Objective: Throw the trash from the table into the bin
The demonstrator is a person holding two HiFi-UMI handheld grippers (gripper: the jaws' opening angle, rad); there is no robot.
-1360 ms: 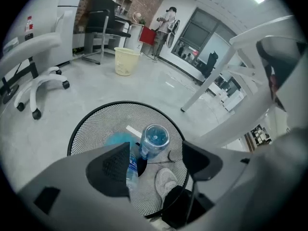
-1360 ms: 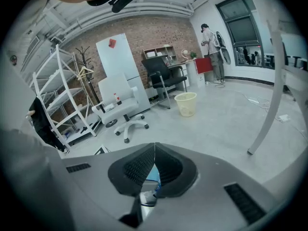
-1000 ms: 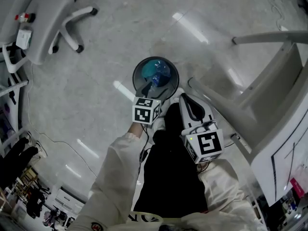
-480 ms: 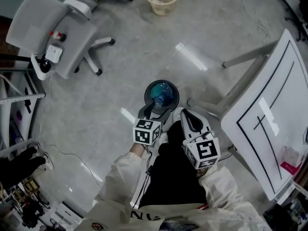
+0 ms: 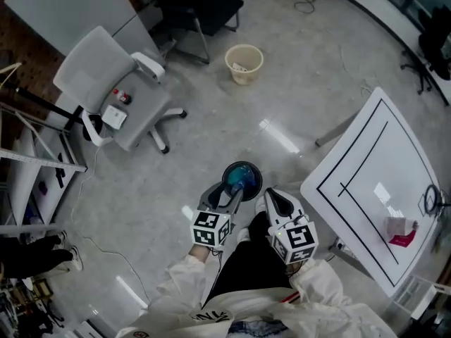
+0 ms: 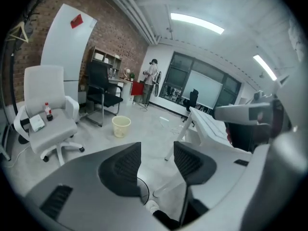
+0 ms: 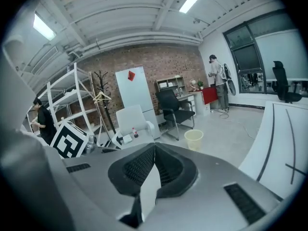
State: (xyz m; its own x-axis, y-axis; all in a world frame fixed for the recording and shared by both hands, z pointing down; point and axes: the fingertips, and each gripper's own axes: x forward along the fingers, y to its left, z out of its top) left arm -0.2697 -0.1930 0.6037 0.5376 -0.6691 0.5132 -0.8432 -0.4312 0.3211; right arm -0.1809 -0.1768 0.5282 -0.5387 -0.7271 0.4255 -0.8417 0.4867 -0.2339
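Trash [image 5: 237, 177], the blue stuff, sits inside the bin [image 5: 256, 182] on the floor, left gripper [image 5: 231, 191] above it, fingers apart, nothing between, they've just been closing; right gripper [image 5: 272, 197] fingers pressed together, empty

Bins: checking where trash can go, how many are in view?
2: a dark bin in front of the person, a cream bin near the black chair. Others may be hidden.
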